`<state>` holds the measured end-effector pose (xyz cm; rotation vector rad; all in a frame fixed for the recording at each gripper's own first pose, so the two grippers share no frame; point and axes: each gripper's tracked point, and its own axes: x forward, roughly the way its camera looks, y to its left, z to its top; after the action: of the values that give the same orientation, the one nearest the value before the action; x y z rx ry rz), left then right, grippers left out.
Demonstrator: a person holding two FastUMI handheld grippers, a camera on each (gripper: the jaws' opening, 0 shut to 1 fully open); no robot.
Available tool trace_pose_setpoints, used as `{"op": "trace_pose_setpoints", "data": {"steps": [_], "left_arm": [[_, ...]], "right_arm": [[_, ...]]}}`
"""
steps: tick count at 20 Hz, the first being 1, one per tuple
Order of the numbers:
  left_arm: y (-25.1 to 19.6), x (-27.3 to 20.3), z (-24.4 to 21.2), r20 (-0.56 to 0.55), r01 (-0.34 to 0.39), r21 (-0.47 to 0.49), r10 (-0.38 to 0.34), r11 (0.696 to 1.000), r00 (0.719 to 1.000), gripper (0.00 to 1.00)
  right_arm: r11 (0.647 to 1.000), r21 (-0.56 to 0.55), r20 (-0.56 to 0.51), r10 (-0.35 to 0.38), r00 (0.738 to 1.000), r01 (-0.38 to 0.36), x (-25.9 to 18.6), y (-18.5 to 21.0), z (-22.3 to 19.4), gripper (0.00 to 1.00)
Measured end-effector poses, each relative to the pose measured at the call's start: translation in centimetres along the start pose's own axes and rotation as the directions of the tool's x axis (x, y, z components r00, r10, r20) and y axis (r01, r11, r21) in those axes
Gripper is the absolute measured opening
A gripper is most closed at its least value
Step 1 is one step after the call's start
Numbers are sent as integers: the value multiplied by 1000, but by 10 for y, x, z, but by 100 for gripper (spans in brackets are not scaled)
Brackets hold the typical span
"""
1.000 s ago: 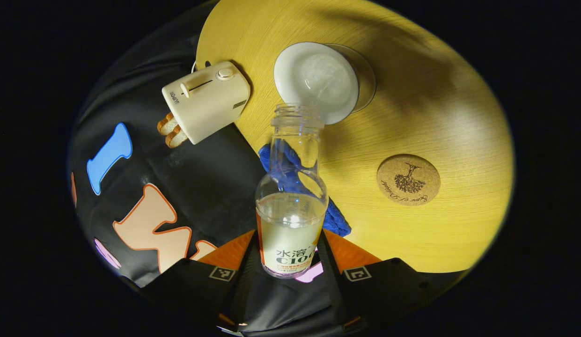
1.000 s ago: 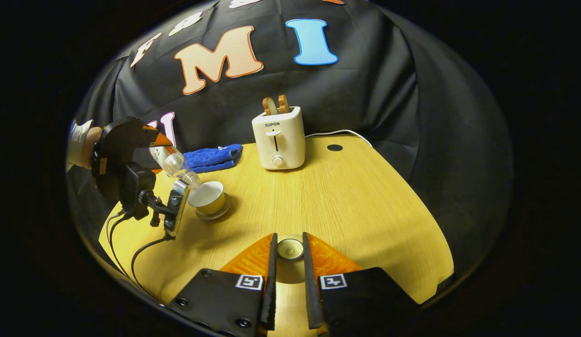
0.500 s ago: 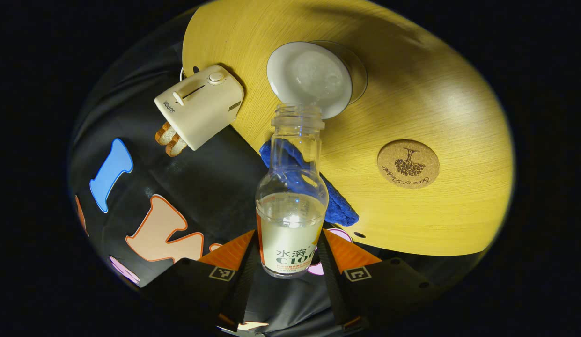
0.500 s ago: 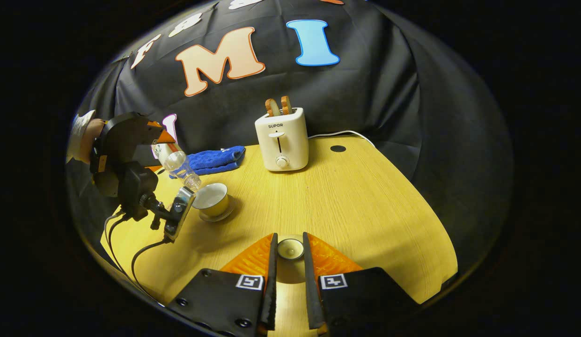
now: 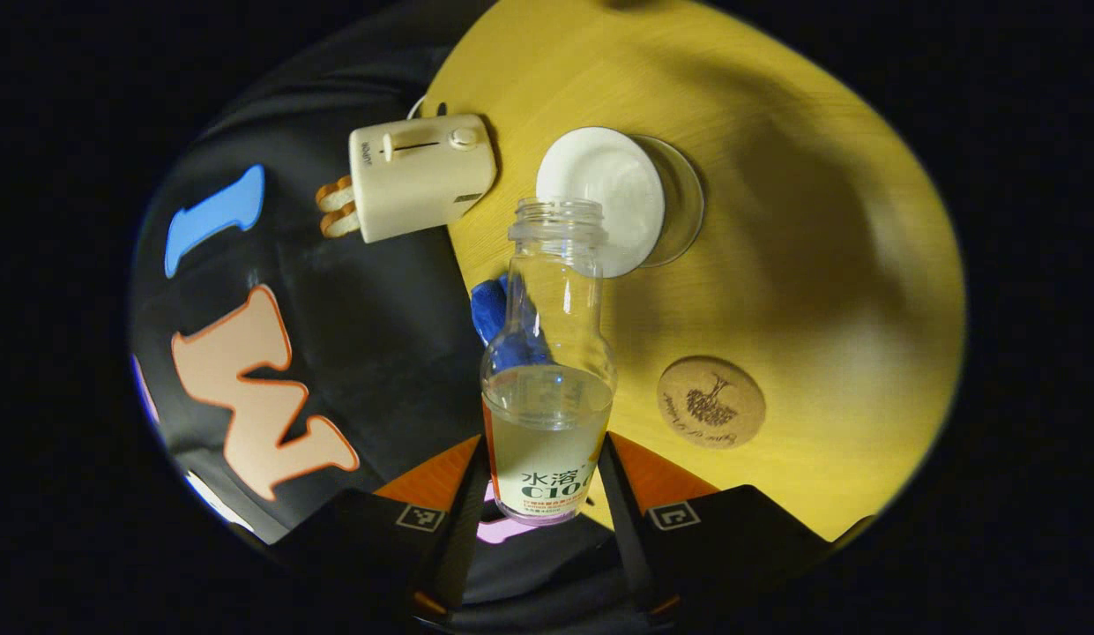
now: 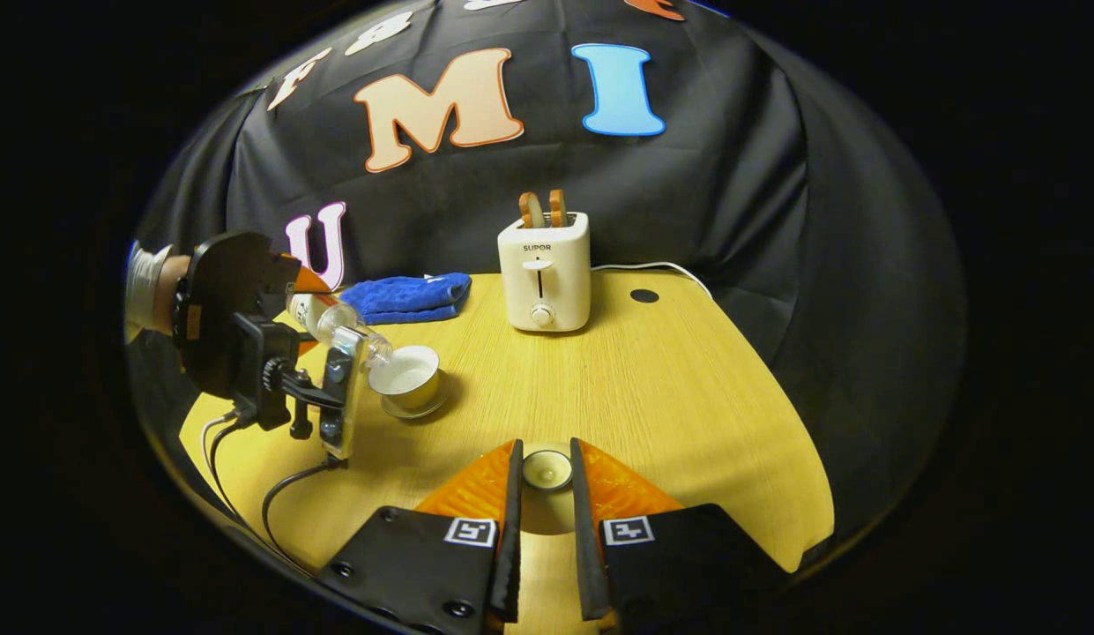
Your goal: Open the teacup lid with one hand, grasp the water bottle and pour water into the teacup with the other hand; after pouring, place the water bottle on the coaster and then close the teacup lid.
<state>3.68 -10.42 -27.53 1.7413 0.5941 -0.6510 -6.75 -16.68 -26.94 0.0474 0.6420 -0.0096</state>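
Left gripper view: left gripper (image 5: 547,494) pinches the water bottle (image 5: 548,388) at its labelled lower body, a finger on each side; bottle uncapped, clear, pale liquid in the lower part, neck empty, mouth lying over the near rim of the teacup (image 5: 610,199). Cork coaster (image 5: 711,402) with a printed tree lies bare on the tabletop (image 5: 802,265), near the teacup. Right gripper view adds the side-on picture: bottle tilted with its mouth at the cup's rim, cup standing lidless on a saucer (image 6: 414,407), left of the toaster (image 6: 545,270). Right gripper (image 6: 545,494) is closed on the teacup lid (image 6: 547,469) between its fingers. Blue cloth (image 6: 405,297) lies behind the teacup, by the booth wall.
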Motion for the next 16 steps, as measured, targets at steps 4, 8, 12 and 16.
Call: {"op": "trace_pose_setpoints", "data": {"steps": [4, 8, 12, 16], "left_arm": [[-24, 10, -12, 16, 31, -272, -28, 962, 999, 68], [-43, 2, -19, 62, 64, -532, -36, 844, 997, 67], [-48, 4, -14, 110, 89, -661, -21, 745, 994, 68], [-46, 0, 2, 183, 124, -823, 52, 554, 982, 68]], "right_arm": [[1000, -22, -31, 20, 999, -21, 4, 18, 3, 27], [997, -66, -26, 41, 999, -42, 9, 41, 17, 32], [995, -80, -23, 62, 998, -63, 12, 64, 26, 27], [993, -99, -28, 56, 998, -59, 10, 71, 28, 27]]}}
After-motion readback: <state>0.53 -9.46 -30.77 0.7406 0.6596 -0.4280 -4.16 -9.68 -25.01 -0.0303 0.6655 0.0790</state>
